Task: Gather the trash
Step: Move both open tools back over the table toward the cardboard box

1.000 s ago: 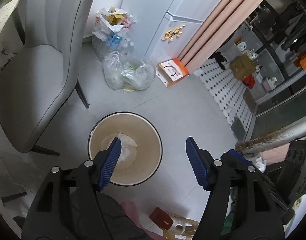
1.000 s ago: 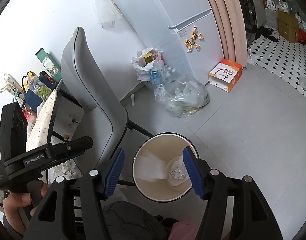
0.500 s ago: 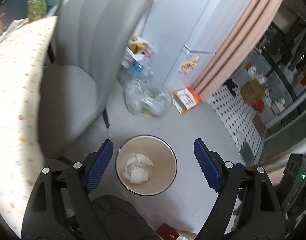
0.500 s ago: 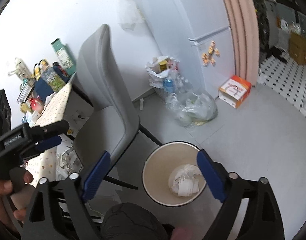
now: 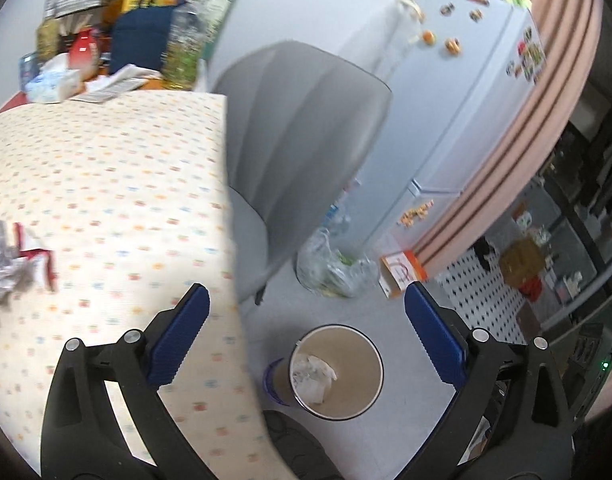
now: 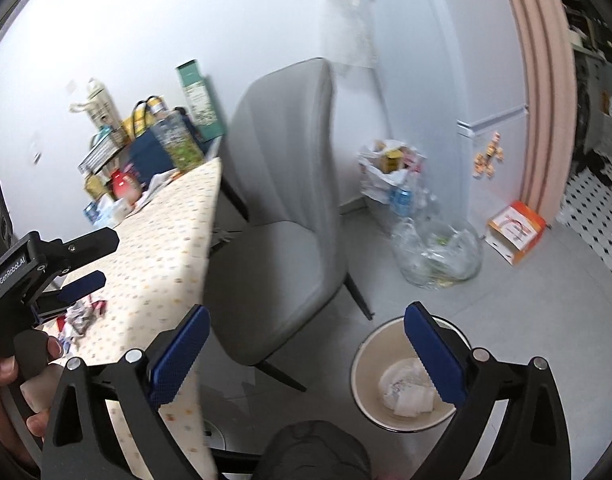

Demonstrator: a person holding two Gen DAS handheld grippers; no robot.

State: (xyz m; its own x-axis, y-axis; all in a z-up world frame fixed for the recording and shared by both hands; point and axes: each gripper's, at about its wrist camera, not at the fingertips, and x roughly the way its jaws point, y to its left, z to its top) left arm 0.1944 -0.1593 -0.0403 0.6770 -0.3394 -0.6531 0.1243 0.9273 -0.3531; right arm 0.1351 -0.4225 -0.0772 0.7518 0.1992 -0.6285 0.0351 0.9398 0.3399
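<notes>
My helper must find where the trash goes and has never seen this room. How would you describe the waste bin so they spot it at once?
Start at the grey chair beside the dotted table. On the floor just in front of it stands the waste bin, round and open-topped, beige inside with a dark rim and crumpled white paper at the bottom. The clear plastic bag behind it is soft and shapeless.

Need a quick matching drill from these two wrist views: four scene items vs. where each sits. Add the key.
Items:
1. crumpled white paper
2. crumpled wrappers
3. orange-and-white box
4. grey chair

Places:
A. on the floor by the pink curtain
B. on the dotted tablecloth
C. inside the round bin
D. between table and fridge

Pairs: 1-C, 2-B, 3-A, 4-D
</notes>
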